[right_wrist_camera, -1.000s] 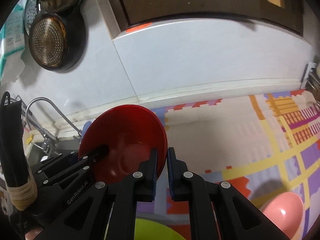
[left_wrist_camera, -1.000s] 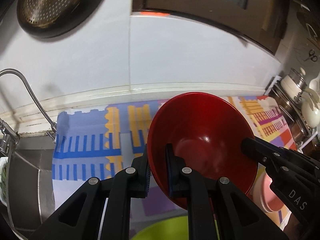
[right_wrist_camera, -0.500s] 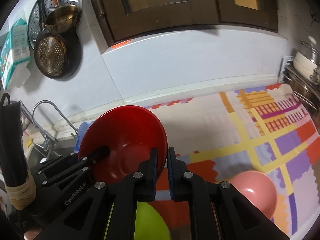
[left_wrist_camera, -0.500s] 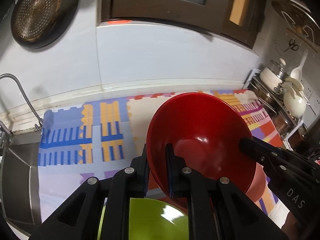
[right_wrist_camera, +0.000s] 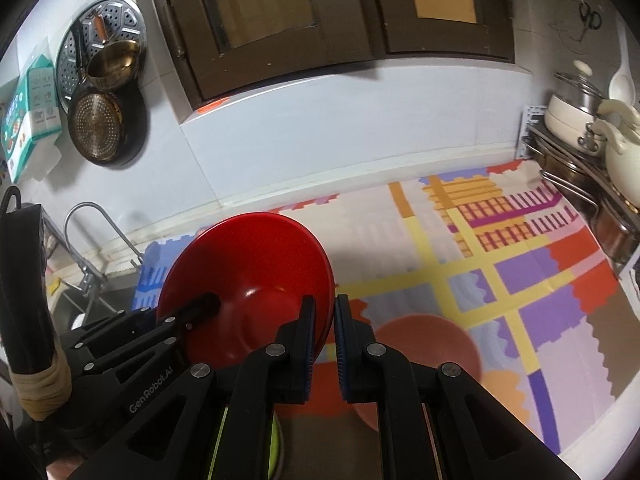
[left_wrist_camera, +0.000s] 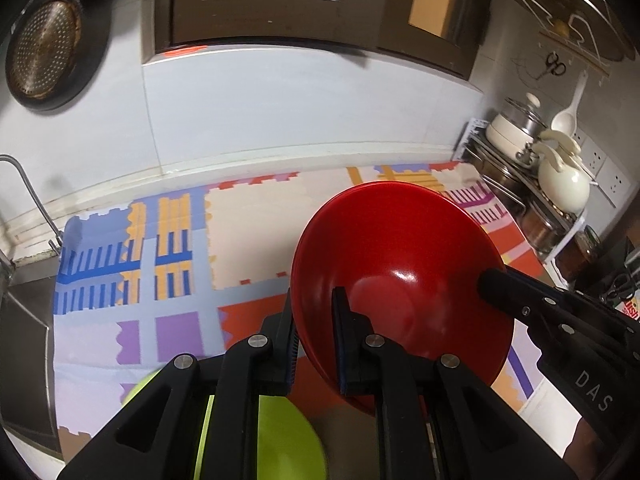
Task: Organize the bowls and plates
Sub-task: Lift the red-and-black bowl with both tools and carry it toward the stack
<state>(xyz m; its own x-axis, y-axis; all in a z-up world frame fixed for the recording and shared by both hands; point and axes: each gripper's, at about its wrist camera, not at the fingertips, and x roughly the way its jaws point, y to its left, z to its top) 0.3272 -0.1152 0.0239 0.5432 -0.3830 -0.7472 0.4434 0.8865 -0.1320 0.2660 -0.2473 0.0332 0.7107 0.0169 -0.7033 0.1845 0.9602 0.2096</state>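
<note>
Patterned mat over desk, now further along beneath both jaws than a second ago. Red bowl clenched by rim in left gripper and right gripper, carried toward pink bowl just beyond; stacking likely next.

One red bowl up in the air, one pink bowl and one lime-green plate near the mat's front edge. Two grippers. One kettle, one lidded pot by the right edge.
</note>
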